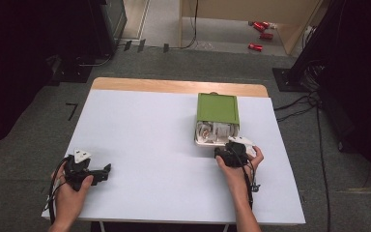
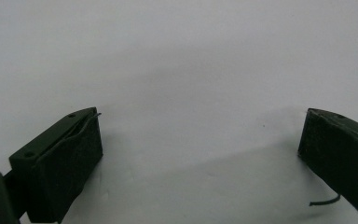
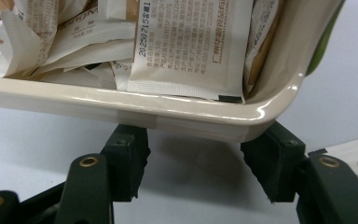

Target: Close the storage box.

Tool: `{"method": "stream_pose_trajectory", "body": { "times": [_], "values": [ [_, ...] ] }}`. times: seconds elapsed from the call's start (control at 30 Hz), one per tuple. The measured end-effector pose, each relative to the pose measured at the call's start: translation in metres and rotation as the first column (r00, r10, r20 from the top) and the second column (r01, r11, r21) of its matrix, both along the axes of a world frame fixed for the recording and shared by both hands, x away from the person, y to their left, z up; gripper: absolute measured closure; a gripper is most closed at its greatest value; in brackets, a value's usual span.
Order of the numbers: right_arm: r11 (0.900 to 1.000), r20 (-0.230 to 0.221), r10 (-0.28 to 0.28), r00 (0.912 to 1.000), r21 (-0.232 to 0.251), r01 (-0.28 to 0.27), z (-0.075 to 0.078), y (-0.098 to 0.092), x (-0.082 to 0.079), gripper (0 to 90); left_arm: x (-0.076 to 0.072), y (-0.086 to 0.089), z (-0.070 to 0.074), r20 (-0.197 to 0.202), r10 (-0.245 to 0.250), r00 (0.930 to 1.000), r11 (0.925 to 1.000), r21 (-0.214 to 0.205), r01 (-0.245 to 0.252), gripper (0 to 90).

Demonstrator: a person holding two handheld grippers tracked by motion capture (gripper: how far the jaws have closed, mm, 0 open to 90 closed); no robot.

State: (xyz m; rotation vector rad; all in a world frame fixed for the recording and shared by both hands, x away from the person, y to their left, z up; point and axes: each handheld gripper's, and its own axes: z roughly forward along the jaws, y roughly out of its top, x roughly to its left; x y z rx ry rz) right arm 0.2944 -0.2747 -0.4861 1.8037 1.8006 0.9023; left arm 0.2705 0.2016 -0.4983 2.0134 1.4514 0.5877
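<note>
High view: a white rectangular table (image 1: 154, 159) with a pale wooden far edge carries a shallow cream plastic tray (image 1: 207, 141), half covered by a green square lid (image 1: 217, 108) that lies over its far part; the tray's near, uncovered part holds white paper sachets (image 1: 211, 131); the tray sits on the right half of the table, toward the far edge; the right gripper (image 1: 230, 153), held in the person's right hand (image 1: 244, 162), lies just at the tray's near right corner, with a loose white printed sachet (image 1: 241, 141) just beside that corner, at the gripper's far side; the left gripper (image 1: 107, 169), held in the left hand (image 1: 72, 186), rests well apart from the tray, near the table's near left corner

Right gripper view: the right gripper (image 3: 196, 168) stands released, its two black jaws apart and below the tray's cream rim (image 3: 168, 116), the pads close under that rim with nothing clamped between them; whether they touch the rim cannot be told; a printed sachet (image 3: 191, 46) stands upright against the tray's inner wall, directly beyond the gap between the jaws

Left gripper view: the left gripper (image 2: 200, 154) is released, its jaws spread wide over bare white table (image 2: 177, 56), with nothing between them
</note>
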Motion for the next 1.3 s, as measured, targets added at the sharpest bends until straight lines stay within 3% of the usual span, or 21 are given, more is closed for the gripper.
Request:
{"method": "stream_pose_trajectory", "body": {
  "times": [0.53,1.0,1.03,1.3],
  "values": [
    [0.9987,-0.014,-0.028,0.9995,0.042,0.028,-0.005,-0.003,0.013,42.1,0.0,0.0,0.0,0.0,0.0,1.0,1.0,0.0,0.0,0.0],
    [0.9994,-0.043,-0.027,0.9987,0.022,0.028,-0.004,-0.003,0.022,42.1,0.0,0.0,0.0,-0.001,0.0,1.0,1.0,0.0,0.0,0.0],
    [0.9999,-0.038,-0.011,0.9992,-0.003,0.011,-0.004,-0.002,0.022,41.1,0.0,0.0,0.0,-0.001,0.0,1.0,1.0,0.0,0.0,0.0],
    [0.9991,-0.029,0.026,0.9992,0.035,-0.025,0.003,-0.009,0.013,36.9,0.0,0.0,0.0,-0.001,0.0,1.0,1.0,0.0,0.0,0.0]
  ]
}}
